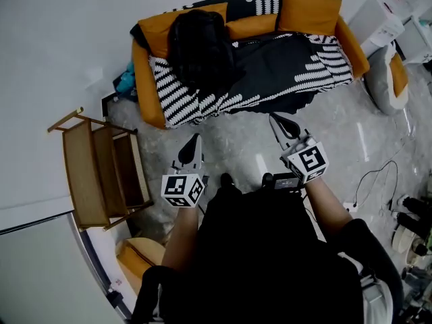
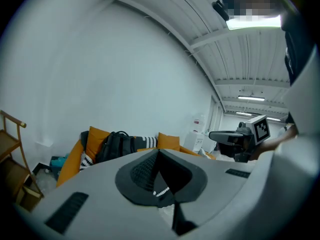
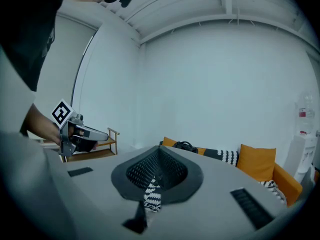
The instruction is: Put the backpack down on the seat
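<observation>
Head view, looking steeply down, with both gripper views. The black backpack (image 1: 200,49) rests on the left part of the orange sofa (image 1: 147,86). It stands upright on the seat and leans against the back cushions, with its lower edge on the black-and-white striped blanket (image 1: 270,79) that covers most of the seat. A loose orange cushion (image 1: 309,10) sits at the far right corner of the sofa, well apart from the backpack. The left tool (image 1: 196,138) and the right tool (image 1: 273,117) hover over the grey marbled floor (image 1: 243,147) on the near side of the sofa. Both point toward the sofa and both are clear of the backpack. In each gripper view the two jaws meet along a single line with nothing between them, so both tools are fully closed and empty. The left gripper view shows the backpack beyond the closed jaws on the left, and the right tool off to the right. The right gripper view shows the backpack small and far, just above its own jaws, with the left tool at the left. A wooden rack (image 1: 101,171) stands against the white wall to the left of the person, near the sofa's left end. Cables (image 1: 378,174) lie on the floor at the right.
</observation>
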Available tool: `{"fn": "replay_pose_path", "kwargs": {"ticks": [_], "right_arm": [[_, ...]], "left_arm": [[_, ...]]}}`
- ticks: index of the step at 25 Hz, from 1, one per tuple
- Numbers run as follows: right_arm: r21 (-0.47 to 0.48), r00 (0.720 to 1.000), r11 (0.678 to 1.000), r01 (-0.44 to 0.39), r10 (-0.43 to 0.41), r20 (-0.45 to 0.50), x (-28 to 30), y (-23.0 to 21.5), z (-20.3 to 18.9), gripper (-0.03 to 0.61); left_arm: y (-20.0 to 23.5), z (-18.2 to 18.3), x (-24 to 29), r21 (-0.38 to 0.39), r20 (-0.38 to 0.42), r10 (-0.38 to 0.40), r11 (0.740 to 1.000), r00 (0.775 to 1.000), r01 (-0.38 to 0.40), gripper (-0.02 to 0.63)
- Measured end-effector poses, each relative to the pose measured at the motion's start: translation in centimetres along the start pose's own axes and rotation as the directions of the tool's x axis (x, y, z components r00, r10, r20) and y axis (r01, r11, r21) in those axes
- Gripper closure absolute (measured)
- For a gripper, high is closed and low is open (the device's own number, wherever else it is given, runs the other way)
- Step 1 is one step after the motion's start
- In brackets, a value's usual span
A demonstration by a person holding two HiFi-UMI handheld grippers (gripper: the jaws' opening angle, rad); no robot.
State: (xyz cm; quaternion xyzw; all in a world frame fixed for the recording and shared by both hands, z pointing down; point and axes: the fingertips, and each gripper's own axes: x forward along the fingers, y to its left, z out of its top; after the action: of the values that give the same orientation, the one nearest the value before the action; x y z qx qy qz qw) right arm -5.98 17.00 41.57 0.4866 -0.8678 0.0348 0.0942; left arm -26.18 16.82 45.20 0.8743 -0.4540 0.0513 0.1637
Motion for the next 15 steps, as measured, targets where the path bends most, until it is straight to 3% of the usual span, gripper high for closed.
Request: {"fn": "replay_pose_path", "kwargs": {"ticks": [3,7,15], "right_arm": [[0.026,1.000,1.000,0.003,-0.002,-0.019,-1.6,-1.7,-0.6,0.546],[0.173,1.000,0.984,0.028,-0.028,-0.005,-4.6,-4.1,-1.3,0.546],[0.190,0.999,0.981,0.040,-0.040,-0.005,-6.8,-7.2,-2.6,0.546]], "left_arm": [[-2.5,-1.1,1.7,0.026,-0.042,-0.029,0.999,0.999,0.030,0.598],[-5.7,-1.1,2.7,0.009,-0.042,-0.042,0.999,0.998,0.042,0.598],[-9.4,-1.1,4.1,0.022,-0.064,-0.058,0.998,0.996,0.060,0.598]]}}
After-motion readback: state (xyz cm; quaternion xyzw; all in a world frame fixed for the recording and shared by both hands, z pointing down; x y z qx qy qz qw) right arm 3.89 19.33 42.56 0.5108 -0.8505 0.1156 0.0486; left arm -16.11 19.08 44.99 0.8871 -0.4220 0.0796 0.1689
